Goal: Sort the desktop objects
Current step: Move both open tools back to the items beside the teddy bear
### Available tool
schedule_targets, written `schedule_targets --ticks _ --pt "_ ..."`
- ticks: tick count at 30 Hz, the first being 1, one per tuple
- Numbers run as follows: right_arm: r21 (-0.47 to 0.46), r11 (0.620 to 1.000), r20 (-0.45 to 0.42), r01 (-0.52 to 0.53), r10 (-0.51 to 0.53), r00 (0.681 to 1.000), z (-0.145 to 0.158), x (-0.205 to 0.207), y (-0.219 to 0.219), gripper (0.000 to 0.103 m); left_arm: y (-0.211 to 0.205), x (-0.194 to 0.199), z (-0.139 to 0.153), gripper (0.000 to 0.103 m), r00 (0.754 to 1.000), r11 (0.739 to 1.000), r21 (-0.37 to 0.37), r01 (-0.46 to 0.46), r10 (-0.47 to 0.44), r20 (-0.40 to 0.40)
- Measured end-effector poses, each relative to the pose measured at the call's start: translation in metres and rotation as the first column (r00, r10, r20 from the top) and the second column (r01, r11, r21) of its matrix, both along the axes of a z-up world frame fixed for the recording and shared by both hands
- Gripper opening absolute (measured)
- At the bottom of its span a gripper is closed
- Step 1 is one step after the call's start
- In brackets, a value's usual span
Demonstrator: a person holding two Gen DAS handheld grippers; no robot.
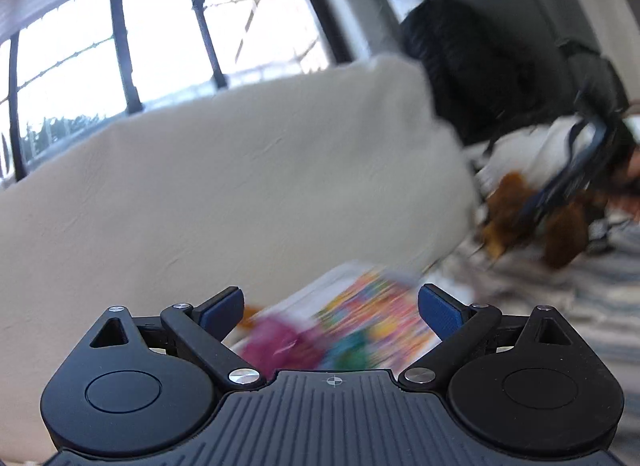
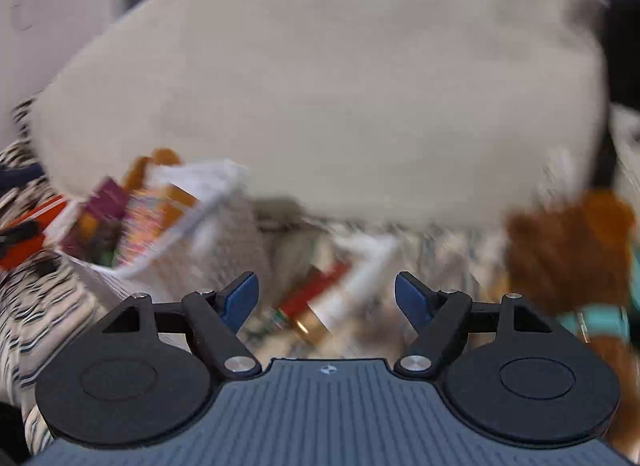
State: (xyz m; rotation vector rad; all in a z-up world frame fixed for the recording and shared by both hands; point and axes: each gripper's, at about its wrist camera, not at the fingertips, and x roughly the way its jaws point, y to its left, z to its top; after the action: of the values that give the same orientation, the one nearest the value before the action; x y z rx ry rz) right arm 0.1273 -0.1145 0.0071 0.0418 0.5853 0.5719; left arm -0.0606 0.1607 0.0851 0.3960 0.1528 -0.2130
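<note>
Both views are blurred by motion. My left gripper (image 1: 331, 304) is open and empty, just above a colourful picture book (image 1: 360, 326) lying on a striped cover. The book also shows at the left of the right wrist view (image 2: 140, 221). My right gripper (image 2: 327, 296) is open and empty above a red, white and gold tube-like item (image 2: 320, 298) on the cover. A brown plush toy (image 1: 520, 213) lies at the right in the left wrist view and at the right in the right wrist view (image 2: 568, 250).
A large cream pillow (image 1: 240, 185) fills the middle of both views (image 2: 340, 85). A window (image 1: 160, 33) is behind it. A black bag (image 1: 480, 65) and a blue strap (image 1: 572, 173) are at the right. An orange object (image 2: 28, 234) lies at the far left.
</note>
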Motion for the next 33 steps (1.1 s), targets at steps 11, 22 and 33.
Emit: schedule_targets --ticks 11,22,33 --pt "0.185 0.975 -0.172 0.122 -0.09 0.981 -0.034 0.005 -0.048 0.079 -0.163 0.042 -0.07 0.1 0.995 0.998 0.036 0.053 -0.05 -0.09" --pt "0.26 0.952 -0.326 0.164 -0.073 0.943 -0.073 0.068 -0.057 0.077 -0.201 0.138 -0.131 0.099 0.958 0.979 0.054 -0.198 0.205 -0.201" --pt "0.256 0.949 -0.383 0.182 -0.073 0.921 -0.094 0.115 -0.035 0.055 -0.205 0.182 -0.169 0.098 0.902 0.923 0.138 -0.36 0.382 -0.2"
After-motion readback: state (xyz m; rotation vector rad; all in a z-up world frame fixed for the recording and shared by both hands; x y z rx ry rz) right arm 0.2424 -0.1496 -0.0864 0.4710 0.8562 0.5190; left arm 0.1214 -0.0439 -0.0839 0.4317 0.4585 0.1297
